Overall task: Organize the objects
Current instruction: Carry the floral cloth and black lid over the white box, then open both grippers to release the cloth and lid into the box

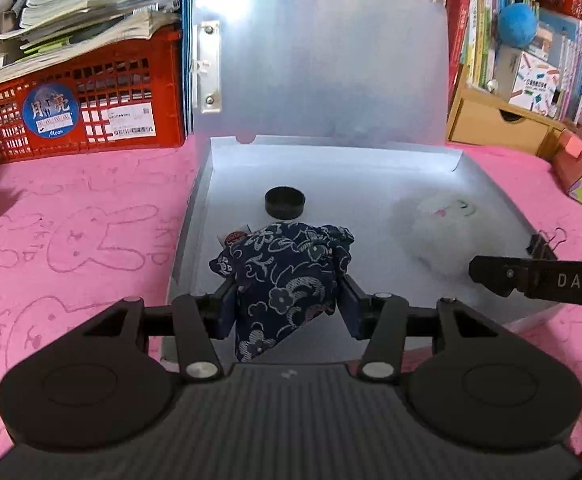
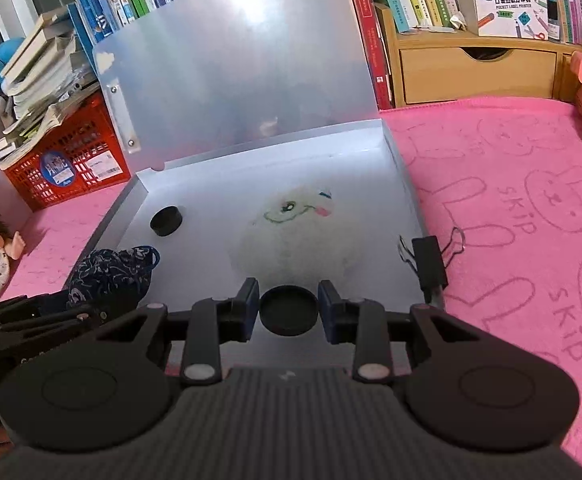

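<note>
So both grippers are over the open grey box (image 1: 487, 184), which sits on the pink bunny-print tabletop (image 1: 83, 240) with its lid (image 1: 323, 52) standing up at the back.

The left gripper (image 1: 287, 298) is pinching a blue floral cloth (image 1: 287, 272). The cloth is bunched up right between the pads, its long axis running roughly away from the camera, with a loose corner hanging down toward the bottom of the left wrist view. It hangs above the near left part of the box. Just past the cloth there's a small red-and-white item (image 1: 235, 237) peeking out, can't tell what it is.

The right gripper (image 2: 289, 310) is clamped on a black round cap (image 2: 289, 311), flat face toward the camera, held dead centre between the fingers, over the near edge of the box. Being round, it doesn't really point anywhere.

A second black cap (image 2: 166, 221) lies flat on the box floor toward the back left. A white fluffy thing with a drawn face (image 2: 299, 216) shows blurrily mid-box. A black binder clip (image 2: 431, 260) sits on the right wall of the box.
</note>
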Demonstrator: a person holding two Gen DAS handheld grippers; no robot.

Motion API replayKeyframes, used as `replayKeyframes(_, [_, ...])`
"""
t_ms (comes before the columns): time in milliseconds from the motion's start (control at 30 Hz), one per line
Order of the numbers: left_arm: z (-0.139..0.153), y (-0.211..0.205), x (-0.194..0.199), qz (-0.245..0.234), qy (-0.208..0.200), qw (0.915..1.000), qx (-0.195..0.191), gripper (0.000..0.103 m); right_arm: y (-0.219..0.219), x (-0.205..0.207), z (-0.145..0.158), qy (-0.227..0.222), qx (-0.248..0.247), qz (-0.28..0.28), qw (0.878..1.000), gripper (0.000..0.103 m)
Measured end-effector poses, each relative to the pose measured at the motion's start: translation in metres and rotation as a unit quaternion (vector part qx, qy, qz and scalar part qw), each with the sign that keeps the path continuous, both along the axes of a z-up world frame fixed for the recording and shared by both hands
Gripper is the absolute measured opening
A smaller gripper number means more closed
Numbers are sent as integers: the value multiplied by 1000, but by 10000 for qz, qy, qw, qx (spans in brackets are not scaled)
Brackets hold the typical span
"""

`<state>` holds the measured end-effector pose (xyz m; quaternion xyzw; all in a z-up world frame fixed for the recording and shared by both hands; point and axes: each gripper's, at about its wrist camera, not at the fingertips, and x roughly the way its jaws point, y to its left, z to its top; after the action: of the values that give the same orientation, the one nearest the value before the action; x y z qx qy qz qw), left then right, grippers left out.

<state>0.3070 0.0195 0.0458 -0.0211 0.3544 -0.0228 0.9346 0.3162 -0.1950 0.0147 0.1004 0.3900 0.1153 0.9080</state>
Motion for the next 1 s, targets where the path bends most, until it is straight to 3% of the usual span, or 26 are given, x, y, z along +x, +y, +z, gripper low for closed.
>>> replayKeyframes(767, [-9, -6, 39, 12, 361, 9991, 211, 58, 8, 30, -7, 140, -306, -54, 9994, 38])
replayKeyframes(867, [-8, -6, 39, 9, 366, 9992, 188, 58, 8, 29, -6, 134, -295, -69, 9995, 40])
replayKeyframes(967, [-6, -5, 39, -7, 406, 9991, 92, 64, 7, 27, -4, 79, -284, -84, 9995, 58])
replayKeyframes(1000, [-5, -5, 39, -20, 423, 9991, 39, 65, 7, 26, -2, 58, -271, -65, 9996, 58])
